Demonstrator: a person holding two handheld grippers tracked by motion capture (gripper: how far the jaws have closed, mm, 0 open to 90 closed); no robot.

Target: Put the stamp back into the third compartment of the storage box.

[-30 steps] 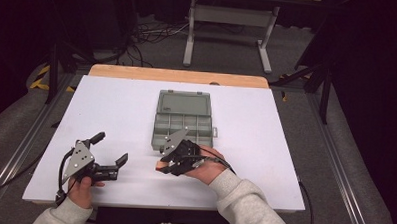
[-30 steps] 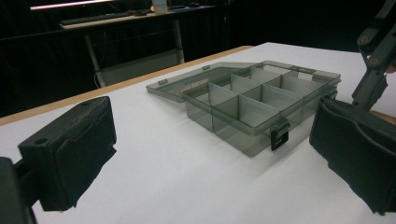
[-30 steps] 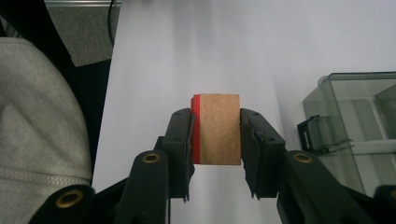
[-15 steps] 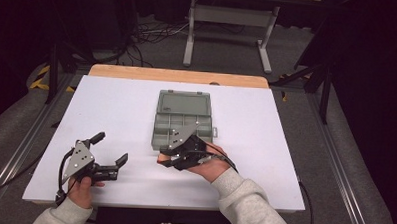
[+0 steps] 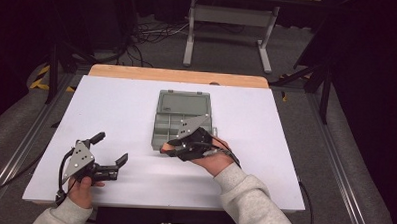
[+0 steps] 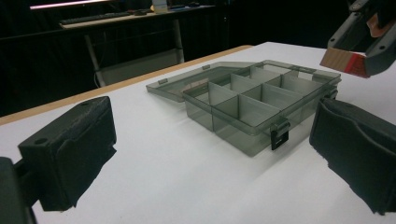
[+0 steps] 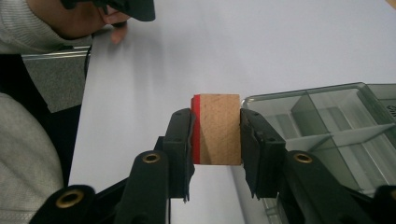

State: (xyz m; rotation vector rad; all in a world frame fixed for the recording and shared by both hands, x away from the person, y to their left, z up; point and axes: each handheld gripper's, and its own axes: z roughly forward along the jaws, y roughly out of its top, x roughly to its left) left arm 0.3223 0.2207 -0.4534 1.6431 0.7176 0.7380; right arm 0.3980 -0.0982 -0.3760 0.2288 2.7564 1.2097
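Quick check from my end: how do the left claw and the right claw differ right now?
The left claw is open and holds nothing, while the right claw is shut on a wooden block with one red face. The left claw sits near the table's front left, apart from the open compartment box; the right claw hangs at the box's near left corner. Both are black, two-jawed and hand-held.

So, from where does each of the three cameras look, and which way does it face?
High view: above the near edge, facing forward and down at the table; both forearms show.
Left gripper view: low on the table, facing the organizer box; own jaws apart.
Right gripper view: looks past jaws clamping a wooden block.
Shared: box and block.
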